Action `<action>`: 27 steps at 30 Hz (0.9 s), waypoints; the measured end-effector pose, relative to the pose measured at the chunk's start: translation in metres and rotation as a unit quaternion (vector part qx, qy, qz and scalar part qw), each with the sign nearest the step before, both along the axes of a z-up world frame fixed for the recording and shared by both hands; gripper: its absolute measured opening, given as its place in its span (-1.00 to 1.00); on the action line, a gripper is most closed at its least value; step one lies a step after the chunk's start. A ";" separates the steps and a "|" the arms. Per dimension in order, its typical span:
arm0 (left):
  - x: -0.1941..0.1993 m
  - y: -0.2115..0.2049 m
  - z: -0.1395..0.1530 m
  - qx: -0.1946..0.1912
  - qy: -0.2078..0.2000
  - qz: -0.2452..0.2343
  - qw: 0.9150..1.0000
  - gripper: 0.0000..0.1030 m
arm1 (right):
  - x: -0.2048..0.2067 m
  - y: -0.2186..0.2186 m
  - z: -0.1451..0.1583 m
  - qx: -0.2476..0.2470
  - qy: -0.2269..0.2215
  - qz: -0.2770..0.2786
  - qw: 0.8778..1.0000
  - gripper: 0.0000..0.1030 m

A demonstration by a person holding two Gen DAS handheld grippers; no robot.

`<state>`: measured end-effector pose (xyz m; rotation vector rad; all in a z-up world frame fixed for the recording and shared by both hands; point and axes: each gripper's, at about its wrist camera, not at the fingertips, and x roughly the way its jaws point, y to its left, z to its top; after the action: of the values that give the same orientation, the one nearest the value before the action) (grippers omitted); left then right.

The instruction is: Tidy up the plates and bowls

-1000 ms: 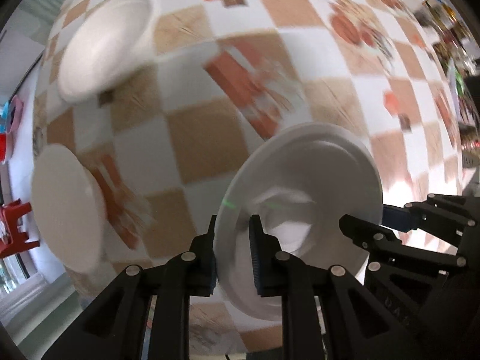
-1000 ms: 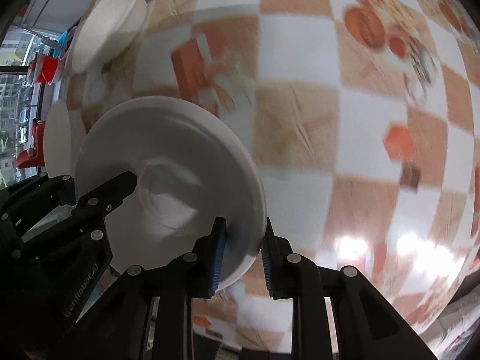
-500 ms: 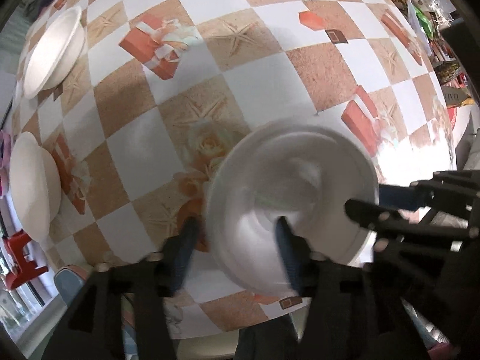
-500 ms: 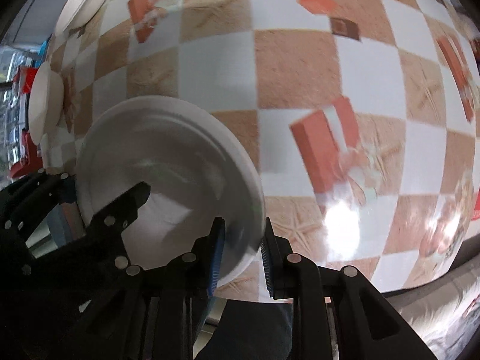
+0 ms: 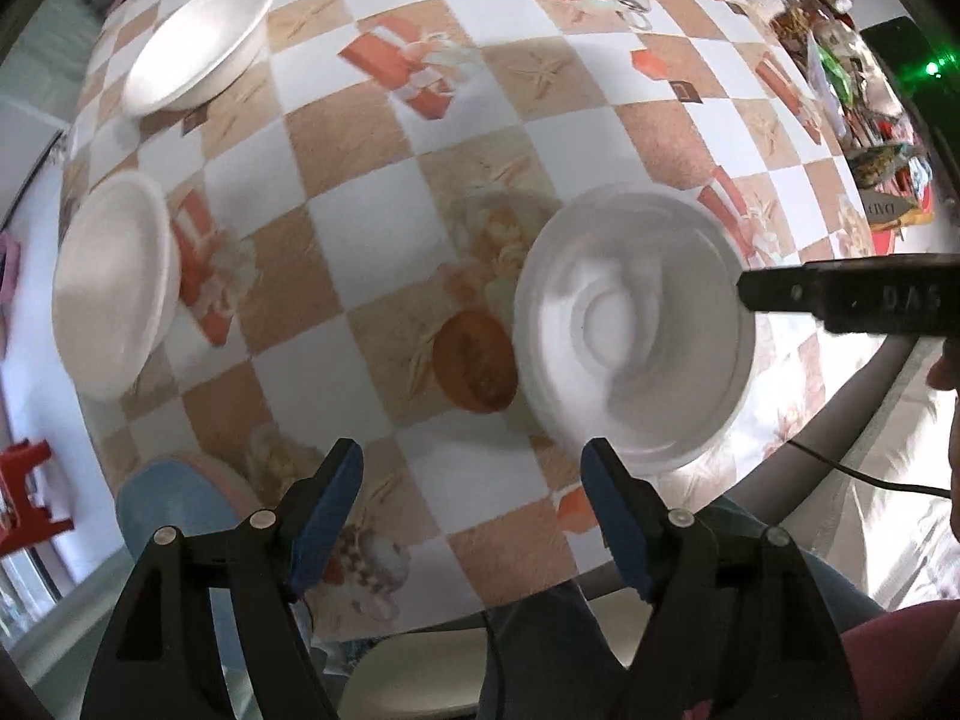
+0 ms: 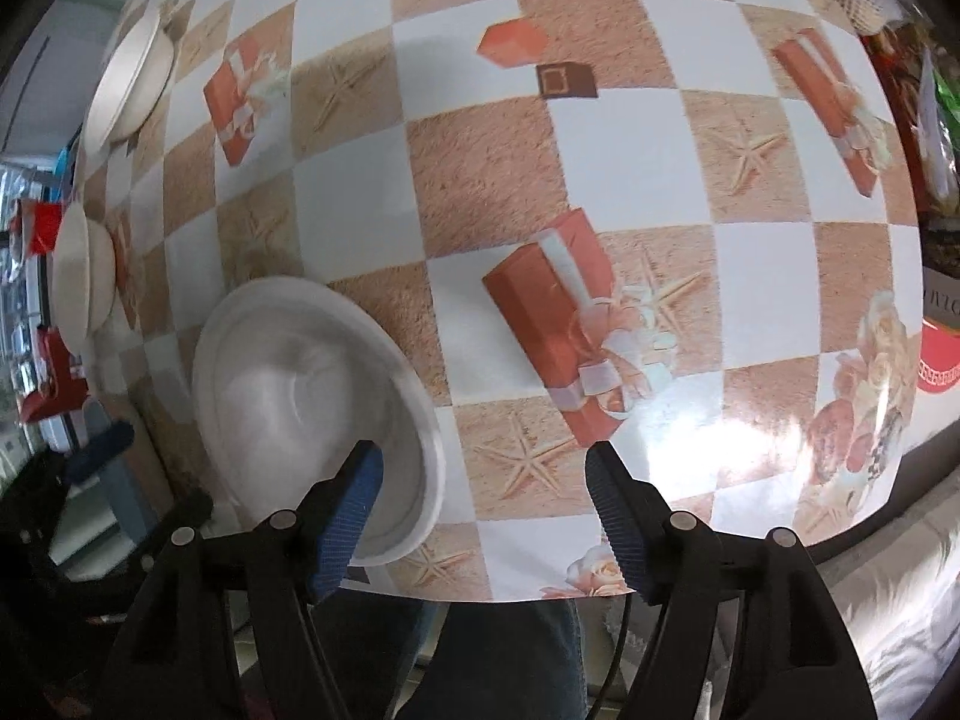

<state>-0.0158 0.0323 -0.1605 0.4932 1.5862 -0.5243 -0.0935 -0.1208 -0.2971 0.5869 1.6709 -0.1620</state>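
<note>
Both your left gripper (image 5: 471, 501) and right gripper (image 6: 483, 504) stand released. The white foam plate (image 5: 636, 324) lies right of centre on the checkered counter (image 5: 384, 138), apparently flat; two white foam bowls (image 5: 198, 42) sit upper left.

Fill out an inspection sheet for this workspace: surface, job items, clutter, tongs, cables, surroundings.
Surface: checkered tablecloth with gift-box and starfish prints.
Job's things: near white plate lying flat by the front edge, released; two white bowls, far bowl and left bowl, apart from each other.
Clutter: packets and jars along the far right edge.
Tongs: left tongs open, empty; right tongs open, empty.
Cables: thin black cable at right.
Surroundings: red stool left of the table.
</note>
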 end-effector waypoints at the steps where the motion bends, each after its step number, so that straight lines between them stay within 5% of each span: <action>1: 0.001 0.005 0.002 -0.002 -0.003 0.008 1.000 0.52 | -0.002 0.005 0.010 -0.001 -0.002 -0.001 1.000 0.38; 6: 0.010 0.033 0.023 -0.021 -0.030 0.049 0.998 0.52 | 0.014 -0.003 0.029 -0.007 -0.018 0.008 1.000 0.39; 10: 0.020 0.011 0.047 -0.029 -0.056 0.085 0.994 0.52 | 0.031 0.017 0.048 -0.003 -0.034 0.020 0.999 0.39; 15: 0.048 0.020 0.040 -0.030 -0.073 0.141 0.987 0.52 | 0.057 0.045 0.076 -0.005 -0.051 0.064 0.997 0.39; 23: 0.095 0.088 0.048 -0.011 -0.093 0.246 0.965 0.52 | 0.093 0.104 0.087 0.007 -0.068 0.119 0.991 0.40; 25: 0.107 0.104 0.046 -0.001 -0.101 0.269 0.958 0.52 | 0.104 0.122 0.085 0.007 -0.067 0.133 0.989 0.72; 27: 0.119 0.120 0.041 0.009 -0.103 0.292 0.951 0.52 | 0.114 0.136 0.086 0.009 -0.072 0.145 0.987 0.72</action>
<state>0.1036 0.1525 -0.1194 0.0688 1.4456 -0.0053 0.0203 0.0150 -0.2110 0.3539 1.5974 0.1043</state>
